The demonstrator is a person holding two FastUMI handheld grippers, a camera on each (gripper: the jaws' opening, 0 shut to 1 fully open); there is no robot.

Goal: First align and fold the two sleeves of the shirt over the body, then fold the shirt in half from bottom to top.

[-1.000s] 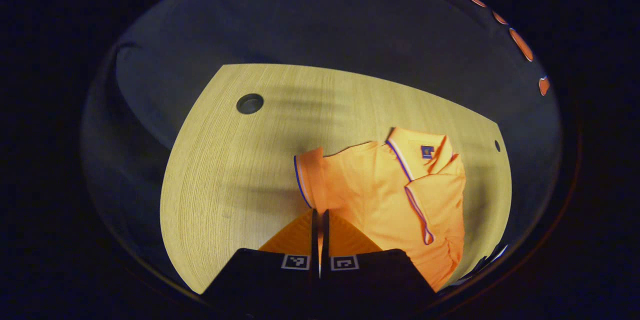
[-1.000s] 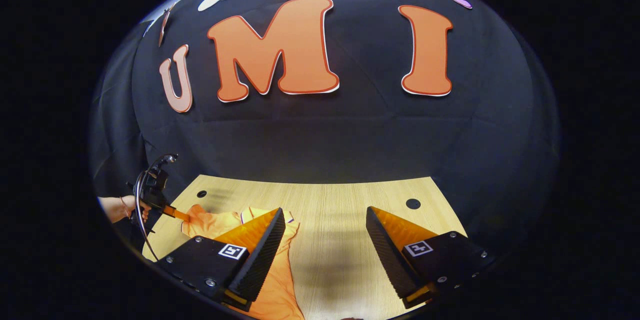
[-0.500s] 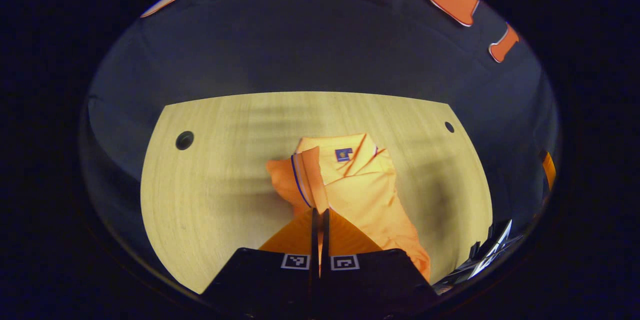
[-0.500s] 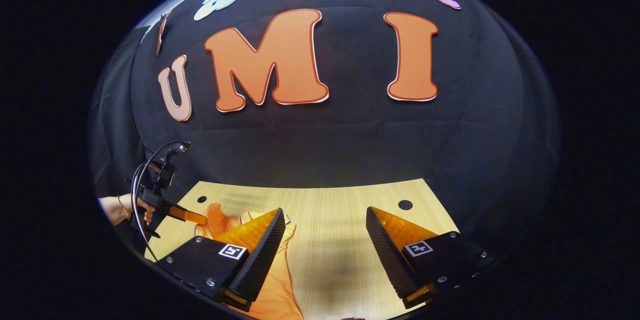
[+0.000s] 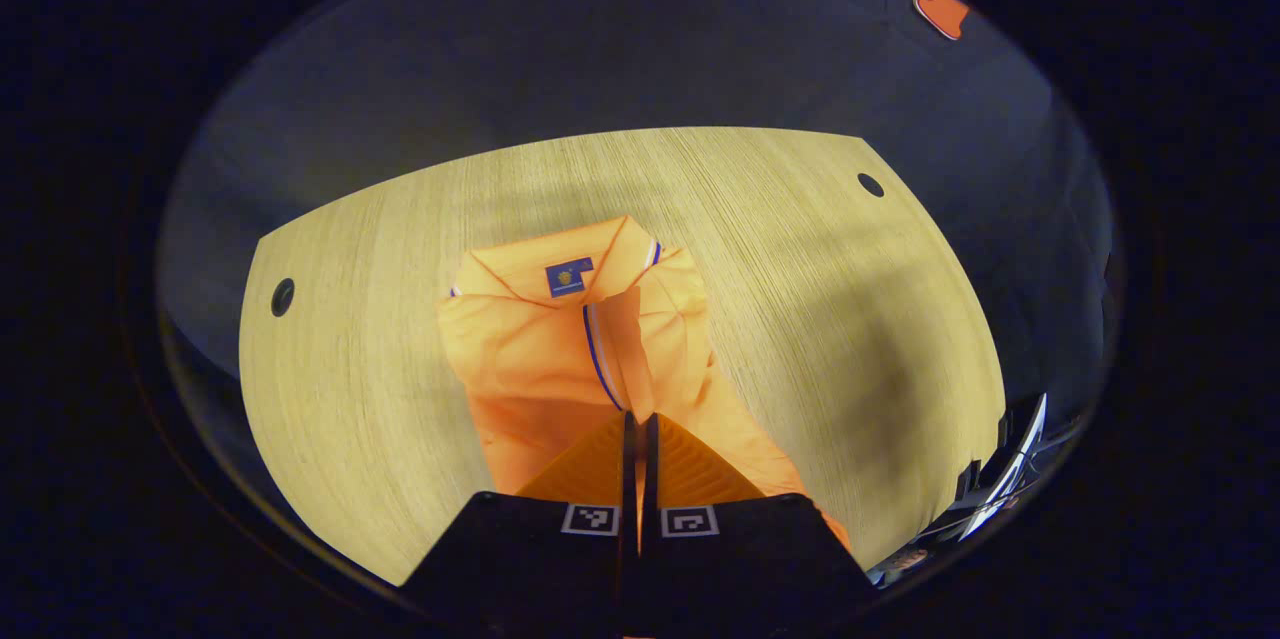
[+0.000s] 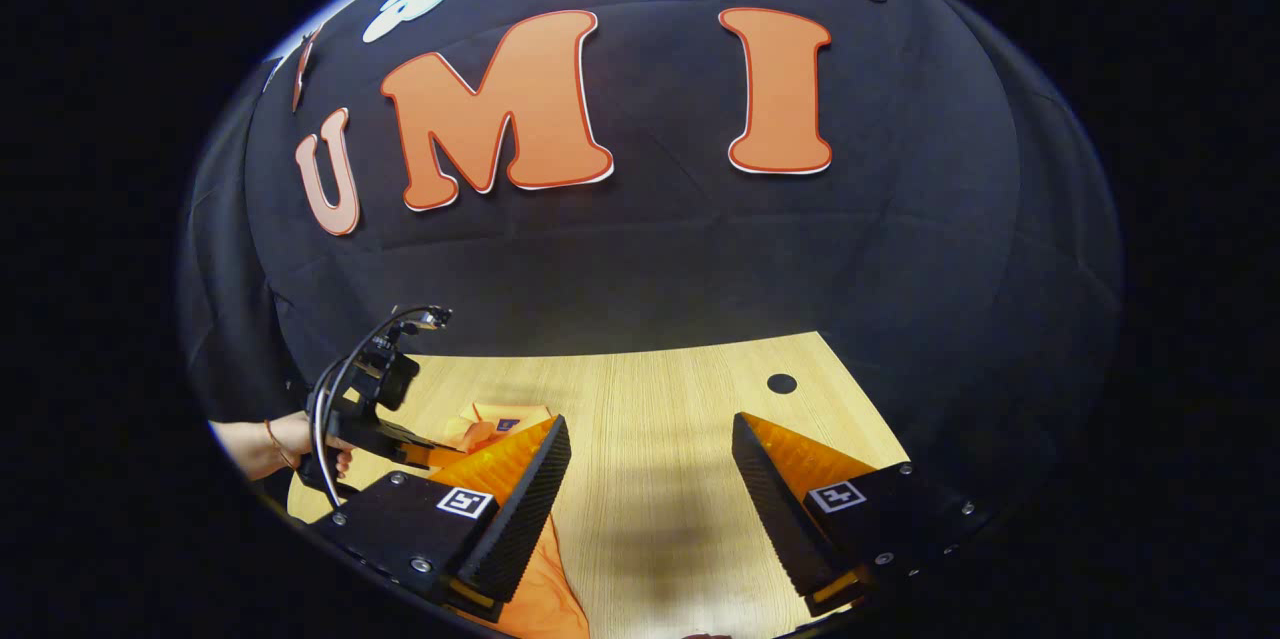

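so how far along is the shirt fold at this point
One sleeve already looks folded over the body of the orange shirt. In hand: the left gripper is shut on the other sleeve, carrying it over the chest. The right gripper hangs open above the table. Left: laying that sleeve flat, then the bottom-to-top fold.

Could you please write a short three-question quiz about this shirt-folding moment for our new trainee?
1. True or false: the left tool is shut on the sleeve of the orange shirt.
2. The right tool is: A) shut on the collar, B) open above the wooden table, C) shut on the hem.
3. Fill in: the sleeve is being carried over the shirt's ____.

Key: 1 true; 2 B; 3 body.
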